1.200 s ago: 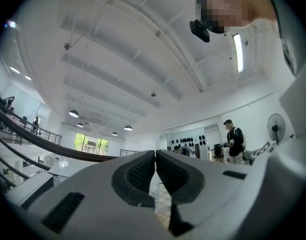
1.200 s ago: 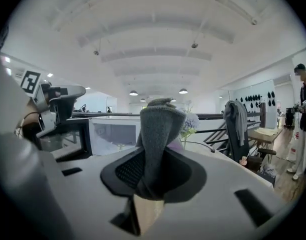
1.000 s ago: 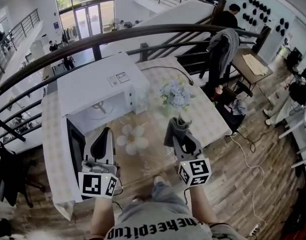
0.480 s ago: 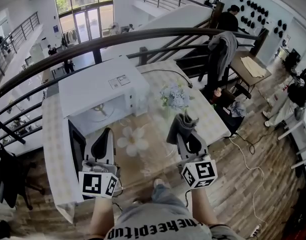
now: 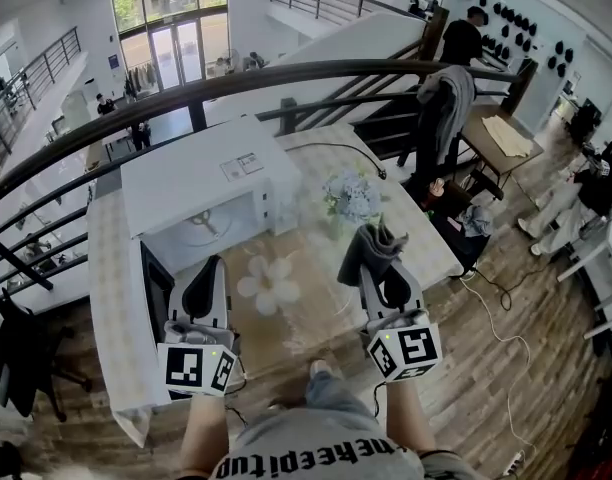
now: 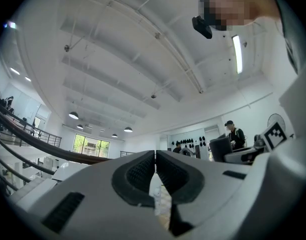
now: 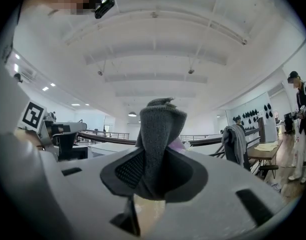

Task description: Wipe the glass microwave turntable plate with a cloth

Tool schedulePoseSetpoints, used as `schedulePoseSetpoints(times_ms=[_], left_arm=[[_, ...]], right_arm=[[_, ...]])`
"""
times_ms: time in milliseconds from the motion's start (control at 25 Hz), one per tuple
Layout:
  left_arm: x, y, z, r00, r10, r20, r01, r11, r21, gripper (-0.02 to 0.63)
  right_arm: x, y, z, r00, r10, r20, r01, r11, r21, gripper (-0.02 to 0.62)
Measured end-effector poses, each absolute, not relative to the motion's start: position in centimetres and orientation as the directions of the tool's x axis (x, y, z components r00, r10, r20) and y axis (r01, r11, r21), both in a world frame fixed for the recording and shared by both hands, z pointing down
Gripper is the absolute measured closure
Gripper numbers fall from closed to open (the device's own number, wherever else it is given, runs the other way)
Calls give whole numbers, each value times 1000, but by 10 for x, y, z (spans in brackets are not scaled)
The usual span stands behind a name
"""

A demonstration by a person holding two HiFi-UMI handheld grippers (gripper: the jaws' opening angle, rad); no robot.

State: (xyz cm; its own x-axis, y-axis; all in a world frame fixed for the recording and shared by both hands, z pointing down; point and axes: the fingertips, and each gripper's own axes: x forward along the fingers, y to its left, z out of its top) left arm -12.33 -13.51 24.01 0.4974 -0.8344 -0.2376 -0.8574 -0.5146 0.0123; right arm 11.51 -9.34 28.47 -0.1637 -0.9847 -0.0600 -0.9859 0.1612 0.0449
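Left gripper (image 5: 210, 268) jaws clenched, empty; right gripper (image 5: 372, 258) jaws grasping grey cloth (image 5: 367, 239). Open microwave (image 5: 191, 175), flower bouquet (image 5: 352, 197) ahead on tabletop (image 5: 418, 236). Microwave label (image 5: 243, 166) illegible.

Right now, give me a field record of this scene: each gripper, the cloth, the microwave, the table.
left gripper: jaws together, nothing between them
right gripper: shut on the cloth
grey fabric cloth: bunched, sticking up past the jaws
white box-shaped microwave oven: on the table, dark door swung open
checked table: also holds a pale flower bunch, right of the microwave
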Motion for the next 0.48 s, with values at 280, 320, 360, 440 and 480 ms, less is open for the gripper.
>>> schedulePoseSetpoints(times_ms=[280, 320, 360, 440, 480], left_arm=[[-126, -134, 237, 493, -837, -236, -861, -509, 5, 595], [-126, -134, 237, 493, -837, -236, -861, -509, 5, 594], [-127, -134, 237, 493, -837, -237, -861, -508, 4, 594], [-127, -133, 237, 493, -837, -236, -861, -508, 2, 594], [-127, -133, 237, 493, -838, -235, -862, -508, 2, 594]], right_arm=[[109, -91, 277, -168, -982, -92, -985, 162, 65, 491], [108, -91, 276, -169, -981, -94, -984, 163, 65, 491], [108, -91, 276, -169, -981, -97, -984, 163, 65, 491], [107, -91, 276, -169, -981, -99, -985, 164, 63, 491], [107, -91, 277, -169, -981, -99, -985, 164, 63, 491]])
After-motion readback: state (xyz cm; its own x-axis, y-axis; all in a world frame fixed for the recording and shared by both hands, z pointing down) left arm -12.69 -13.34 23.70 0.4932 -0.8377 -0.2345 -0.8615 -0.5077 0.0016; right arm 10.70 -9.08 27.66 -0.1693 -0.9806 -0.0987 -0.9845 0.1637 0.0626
